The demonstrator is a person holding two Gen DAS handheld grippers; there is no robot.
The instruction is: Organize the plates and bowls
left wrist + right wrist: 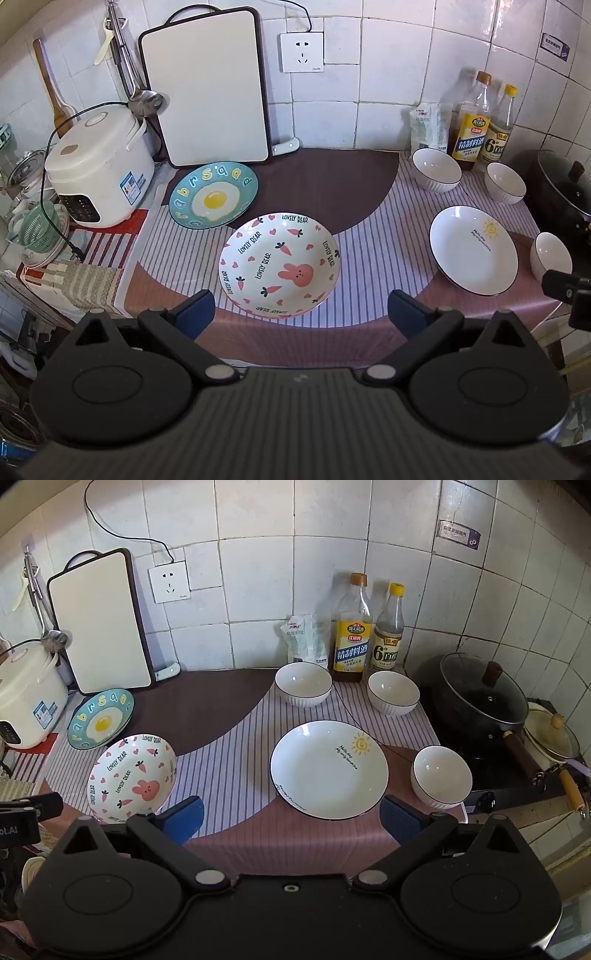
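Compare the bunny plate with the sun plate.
The bunny plate is covered in pink rabbits, carrots, hearts and "LOVELY BEAR" lettering; the sun plate is plain white apart from one small yellow sun, script and a dark rim line. The bunny plate lies left, the sun plate right. Both are round, empty, upright.

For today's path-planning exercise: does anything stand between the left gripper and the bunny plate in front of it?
Nothing visible does. The left gripper has its jaws open and empty, and only bare striped cloth lies between them and the near rim of the bunny plate. The egg plate sits behind it.
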